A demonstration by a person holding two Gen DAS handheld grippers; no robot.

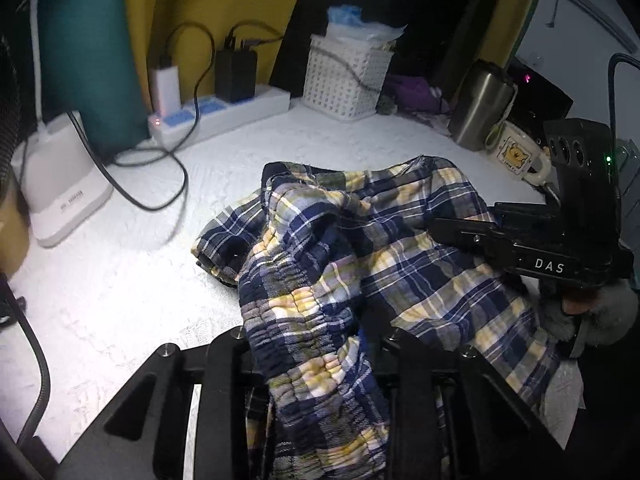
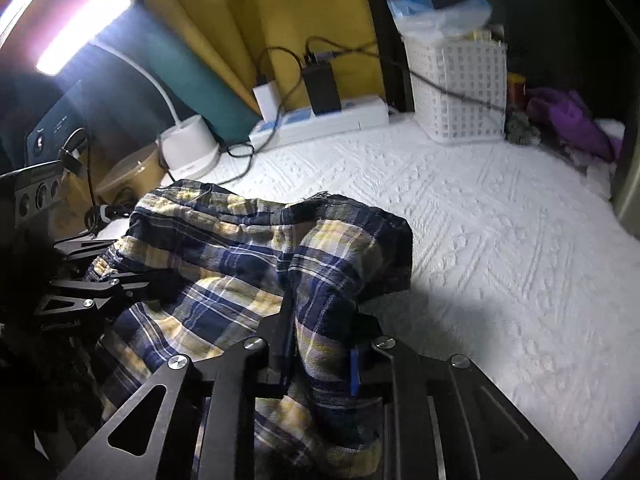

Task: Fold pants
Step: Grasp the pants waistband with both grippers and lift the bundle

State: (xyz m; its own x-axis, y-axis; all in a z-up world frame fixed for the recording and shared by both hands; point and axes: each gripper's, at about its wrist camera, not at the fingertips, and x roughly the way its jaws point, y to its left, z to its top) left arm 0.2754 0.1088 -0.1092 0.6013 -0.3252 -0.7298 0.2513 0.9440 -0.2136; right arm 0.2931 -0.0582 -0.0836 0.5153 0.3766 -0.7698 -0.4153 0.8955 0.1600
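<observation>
- Pants (image 1: 400,248): blue-and-yellow plaid, rumpled, lying in a heap on the white bed (image 1: 120,280).
- Left claw (image 1: 316,360) pinches the gathered waistband.
- Right claw (image 2: 320,344) pinches a fold.

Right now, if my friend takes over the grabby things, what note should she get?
Left tool: shut on the plaid pants, pinching the gathered elastic waistband.
Right tool: shut on another bunched part of the same pants.
Pants: crumpled in a heap on the white bedspread, with the near part lifted up into the two tools. The power strip, white basket and lamp base sit behind, clear of the cloth.
Done: both grips are made.
Left: no neat fold shows yet. Probably spread the pants flat, then fold them.
</observation>
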